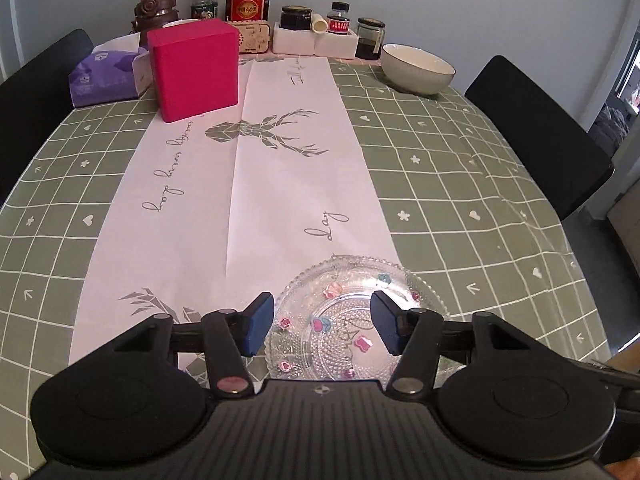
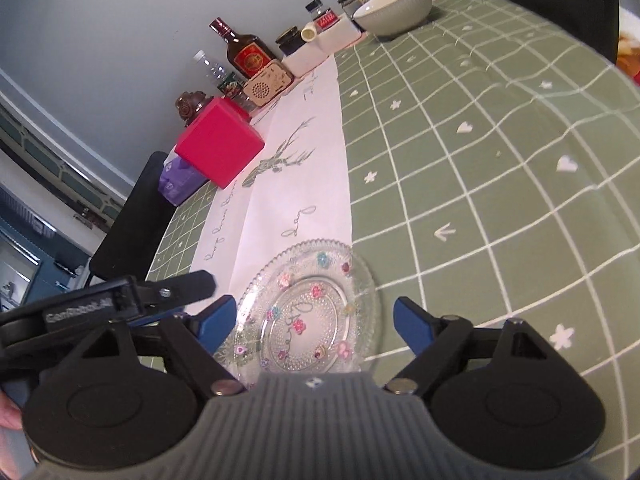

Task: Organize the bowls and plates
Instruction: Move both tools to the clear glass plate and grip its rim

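Table [image 1: 460, 168] under green grid-pattern cloth, pale runner [image 1: 256, 184] with deer print down the middle. Glass plate [image 1: 352, 320] at 6 o'clock, straddling the runner edge. Red box [image 1: 194, 68] at 11 o'clock, purple tissue pack [image 1: 106, 76] beside it. Pale bowl [image 1: 418, 68] at 1 o'clock. Bottles and jars [image 1: 296, 20] at 12.

Left gripper [image 1: 323, 324] jaws apart over glass plate [image 1: 356, 320], bowl [image 1: 417, 69] far right
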